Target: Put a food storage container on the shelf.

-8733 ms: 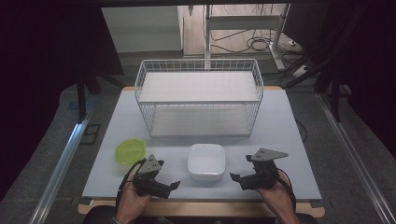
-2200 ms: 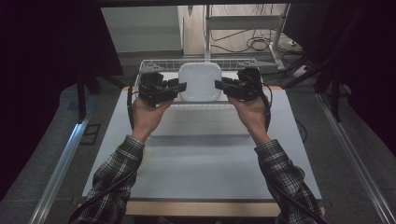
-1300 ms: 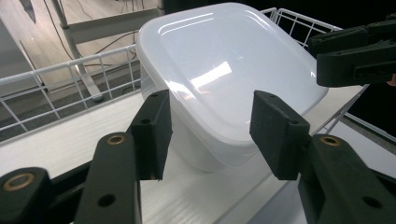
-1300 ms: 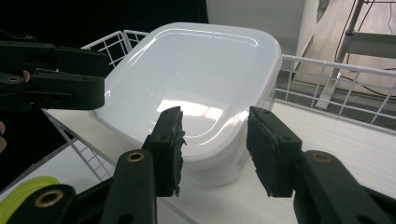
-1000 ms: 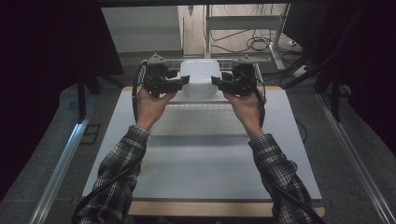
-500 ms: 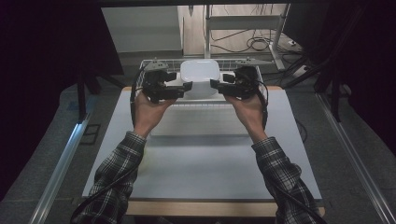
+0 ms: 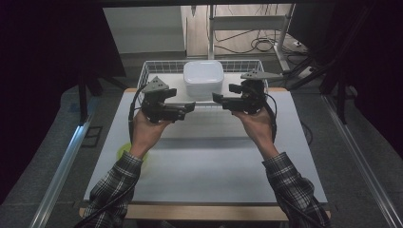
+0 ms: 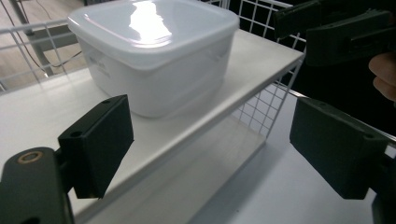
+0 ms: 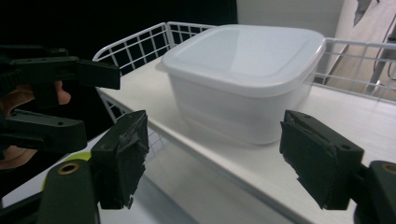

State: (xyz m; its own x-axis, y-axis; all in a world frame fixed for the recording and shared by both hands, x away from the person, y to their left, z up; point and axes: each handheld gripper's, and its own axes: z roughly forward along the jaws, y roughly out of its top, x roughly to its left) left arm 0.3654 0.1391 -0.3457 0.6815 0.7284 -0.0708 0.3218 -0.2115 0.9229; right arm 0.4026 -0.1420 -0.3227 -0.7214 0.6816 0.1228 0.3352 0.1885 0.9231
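Container: white tub (image 7: 203, 77) sits on the wire rack's (image 7: 147, 76) top shelf, placement done.
Grippers: left gripper (image 7: 186, 108) and right gripper (image 7: 217, 99) have just been opening, both released, nothing between them.
Left: only backing away.

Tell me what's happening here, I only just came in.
A person holds a gripper in each hand. A lidded white container sits on the white shelf of a wire rack. The left gripper and right gripper, jaws just opening, flank it without touching, nothing between them.
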